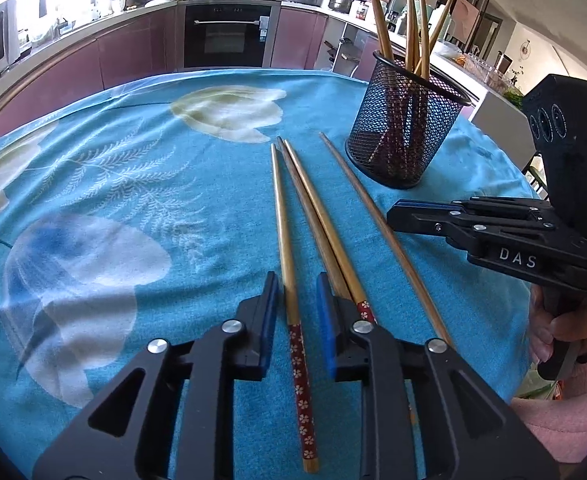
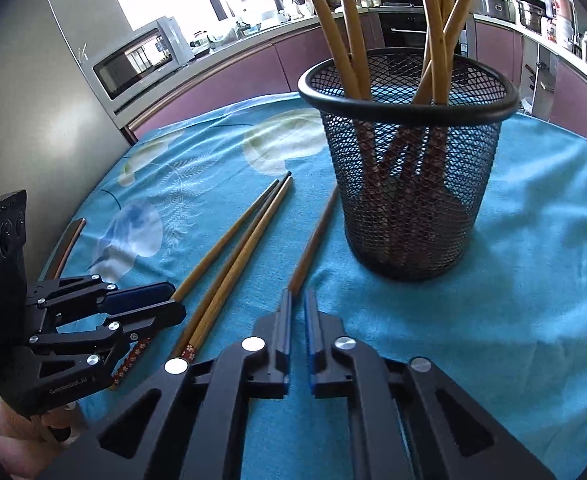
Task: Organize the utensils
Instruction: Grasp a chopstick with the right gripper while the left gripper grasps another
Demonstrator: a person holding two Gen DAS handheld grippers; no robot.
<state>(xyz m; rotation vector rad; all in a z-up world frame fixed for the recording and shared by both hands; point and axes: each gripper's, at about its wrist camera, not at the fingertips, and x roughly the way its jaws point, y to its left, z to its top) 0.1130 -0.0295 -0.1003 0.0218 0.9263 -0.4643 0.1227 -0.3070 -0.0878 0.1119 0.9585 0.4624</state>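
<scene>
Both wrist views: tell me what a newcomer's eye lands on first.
The black mesh cup, upright on the blue flowered cloth with several chopsticks standing in it, draws the eye first. Next come the four loose chopsticks lying side by side on the cloth in front of the cup. The left gripper straddles the leftmost one, jaws apart, while the right gripper sits over the rightmost stick's near end, its jaws a narrow slit apart.

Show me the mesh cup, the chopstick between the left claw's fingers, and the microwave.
mesh cup (image 2: pixel 409 200), right wrist view, on its front mesh wall
chopstick (image 1: pixel 284 236), left wrist view, on its bare wooden shaft
microwave (image 2: pixel 133 62), right wrist view, on its door
</scene>
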